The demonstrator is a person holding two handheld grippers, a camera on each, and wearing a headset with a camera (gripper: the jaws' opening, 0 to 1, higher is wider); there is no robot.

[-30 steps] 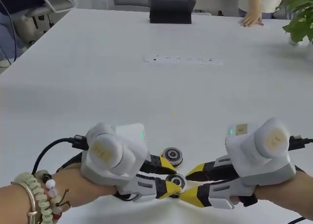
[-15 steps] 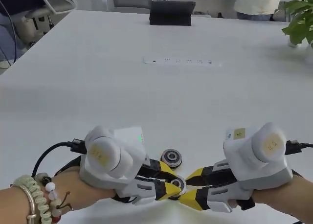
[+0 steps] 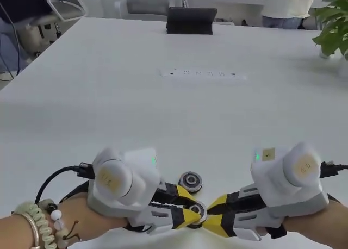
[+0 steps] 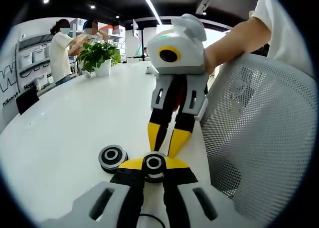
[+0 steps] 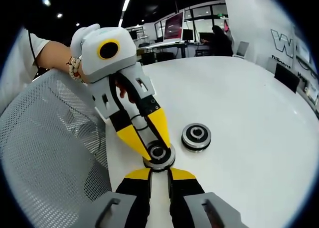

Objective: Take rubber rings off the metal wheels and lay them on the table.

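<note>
The white surface (image 3: pixel 174 113) spans the head view, with a power strip (image 3: pixel 201 73) lying flat at mid-depth. A mesh chair back (image 4: pixel 259 138) stands beside the near edge in both gripper views. The left tool (image 3: pixel 187 205) and right tool (image 3: pixel 209 215) meet tip to tip low in the head view, at the near edge. The left tool is clenched on a metal wheel (image 4: pixel 154 164), one yellow tip on each side, and the wheel rests flat on the surface. The right tool's tips sit at the same wheel's rim with a narrow gap between them; whether they grasp it cannot be told. A second wheel (image 5: pixel 196 136) lies flat just beside the first, untouched. Its dark outer ring (image 5: pixel 184 137) is in place.
</note>
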